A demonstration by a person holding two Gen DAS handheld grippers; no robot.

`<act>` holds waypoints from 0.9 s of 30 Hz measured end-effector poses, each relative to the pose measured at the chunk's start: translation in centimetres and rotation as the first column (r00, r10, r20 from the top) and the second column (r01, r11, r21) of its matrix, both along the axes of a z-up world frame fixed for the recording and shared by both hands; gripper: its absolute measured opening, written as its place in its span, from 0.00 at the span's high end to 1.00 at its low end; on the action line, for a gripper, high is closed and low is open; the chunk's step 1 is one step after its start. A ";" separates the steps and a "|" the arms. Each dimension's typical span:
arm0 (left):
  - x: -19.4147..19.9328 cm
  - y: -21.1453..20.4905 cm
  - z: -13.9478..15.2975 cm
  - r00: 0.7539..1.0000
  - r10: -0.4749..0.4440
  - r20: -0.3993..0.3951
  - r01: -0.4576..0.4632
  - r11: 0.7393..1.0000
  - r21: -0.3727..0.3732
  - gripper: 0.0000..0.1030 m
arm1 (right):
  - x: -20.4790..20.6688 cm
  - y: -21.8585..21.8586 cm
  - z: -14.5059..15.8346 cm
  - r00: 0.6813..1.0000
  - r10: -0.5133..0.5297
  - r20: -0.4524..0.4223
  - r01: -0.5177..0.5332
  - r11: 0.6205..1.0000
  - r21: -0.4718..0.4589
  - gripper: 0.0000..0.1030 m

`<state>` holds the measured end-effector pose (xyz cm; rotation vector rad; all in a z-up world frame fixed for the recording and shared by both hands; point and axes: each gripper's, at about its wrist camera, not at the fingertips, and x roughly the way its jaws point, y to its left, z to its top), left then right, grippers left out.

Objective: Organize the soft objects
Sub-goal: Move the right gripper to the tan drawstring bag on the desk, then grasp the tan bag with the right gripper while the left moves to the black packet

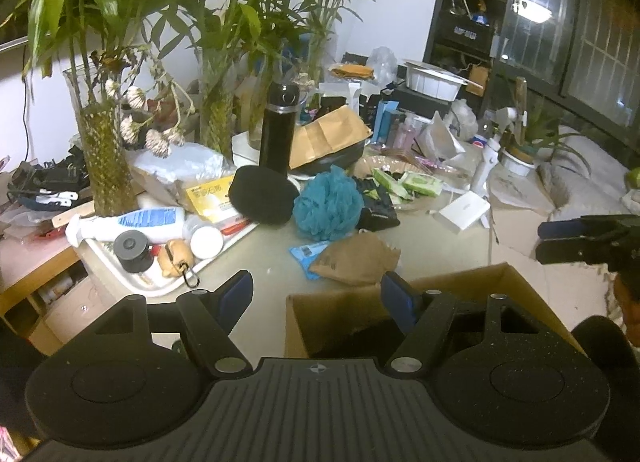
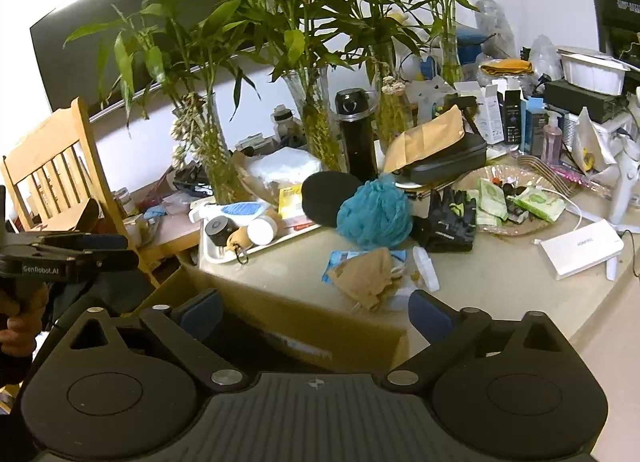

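Note:
A teal bath loofah [image 1: 328,202] [image 2: 374,214] lies mid-table beside a black round pad [image 1: 262,198] [image 2: 328,198] and black gloves [image 1: 376,202] [image 2: 448,222]. A tan crumpled cloth [image 1: 356,258] [image 2: 364,274] lies nearer, just beyond an open cardboard box [image 1: 460,286] [image 2: 320,322] with something dark inside. My left gripper [image 1: 318,296] hovers open over the box's left edge, nothing between its fingers. My right gripper [image 2: 316,312] is open and empty above the box's near side. Each gripper shows at the edge of the other's view: right gripper [image 1: 560,240], left gripper [image 2: 80,250].
A white tray [image 1: 132,282] [image 2: 224,258] holds bottles and small items. Glass vases of bamboo [image 1: 104,158] [image 2: 316,130] and a black flask [image 1: 278,130] [image 2: 356,134] stand behind. A white box [image 2: 580,248] lies at right, a wooden chair [image 2: 52,166] at left. A hand [image 2: 16,322] grips the left tool.

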<state>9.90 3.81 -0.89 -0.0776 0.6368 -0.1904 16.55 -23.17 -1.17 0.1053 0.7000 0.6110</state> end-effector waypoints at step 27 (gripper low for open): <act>5.8 3.0 -1.8 0.998 -0.025 0.061 0.021 0.998 0.064 0.32 | 13.2 -0.1 -6.9 0.989 0.092 -0.115 -0.100 0.993 -0.063 0.41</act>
